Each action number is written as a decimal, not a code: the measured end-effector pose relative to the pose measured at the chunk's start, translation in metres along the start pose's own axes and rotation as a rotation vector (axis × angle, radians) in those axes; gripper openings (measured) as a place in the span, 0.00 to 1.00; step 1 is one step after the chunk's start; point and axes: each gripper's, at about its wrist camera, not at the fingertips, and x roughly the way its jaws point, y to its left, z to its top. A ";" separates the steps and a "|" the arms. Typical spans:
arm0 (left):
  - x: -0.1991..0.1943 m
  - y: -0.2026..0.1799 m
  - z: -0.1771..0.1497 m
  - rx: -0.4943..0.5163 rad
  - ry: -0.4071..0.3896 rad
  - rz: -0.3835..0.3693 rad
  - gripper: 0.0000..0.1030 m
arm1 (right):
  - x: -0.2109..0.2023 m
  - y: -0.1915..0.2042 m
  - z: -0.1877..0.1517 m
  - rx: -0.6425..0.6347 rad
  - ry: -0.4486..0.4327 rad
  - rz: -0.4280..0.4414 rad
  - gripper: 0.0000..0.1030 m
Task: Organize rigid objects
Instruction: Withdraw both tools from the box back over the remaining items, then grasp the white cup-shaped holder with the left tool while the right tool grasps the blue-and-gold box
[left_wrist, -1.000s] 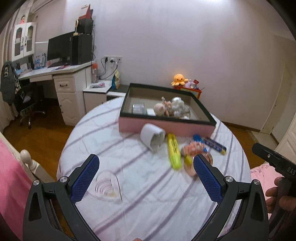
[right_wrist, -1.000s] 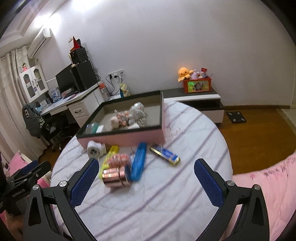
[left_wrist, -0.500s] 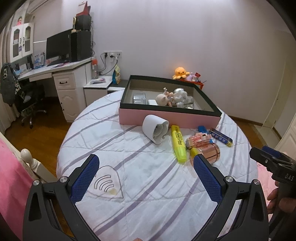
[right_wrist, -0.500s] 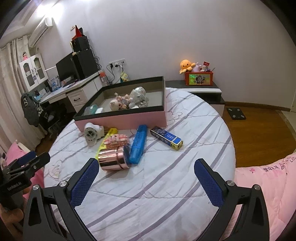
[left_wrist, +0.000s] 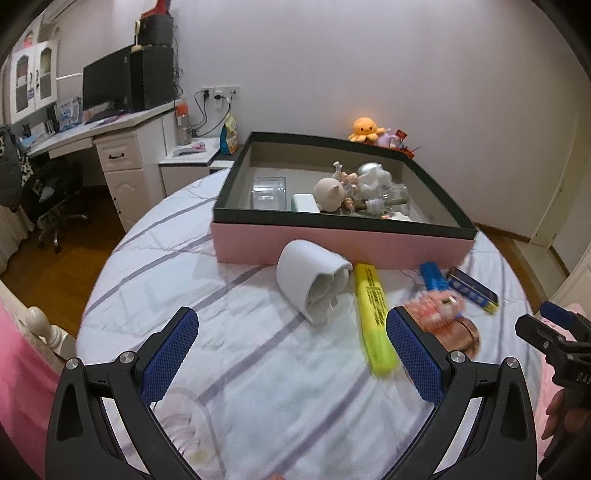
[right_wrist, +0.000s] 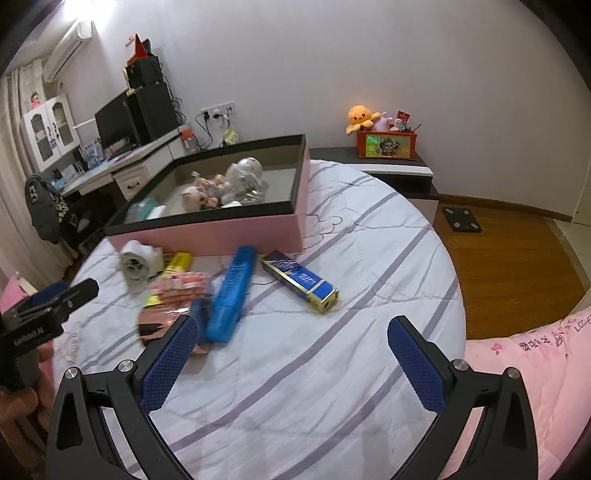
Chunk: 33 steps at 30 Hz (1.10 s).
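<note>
A pink box with a black rim stands at the back of the round table and holds small toys and clear items. In front of it lie a white holder, a yellow marker, a pink patterned item, a copper cylinder, a blue case and a blue-and-gold box. My left gripper is open and empty, just short of the white holder. My right gripper is open and empty, near the blue case.
The table has a white cloth with purple stripes. A desk with a monitor and a chair stand at the left. A low cabinet with an orange plush is behind. Pink bedding lies at the right.
Both grippers have moved in closer to the objects on the table; the objects look larger. Both stay open and empty.
</note>
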 end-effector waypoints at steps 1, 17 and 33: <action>0.008 -0.001 0.003 0.003 0.009 0.003 1.00 | 0.008 -0.002 0.002 -0.009 0.011 -0.013 1.00; 0.095 0.000 0.033 -0.035 0.147 -0.012 0.85 | 0.084 0.002 0.027 -0.148 0.140 -0.058 0.88; 0.029 0.009 -0.005 -0.030 0.063 -0.110 0.60 | 0.046 0.007 0.005 -0.115 0.104 0.080 0.20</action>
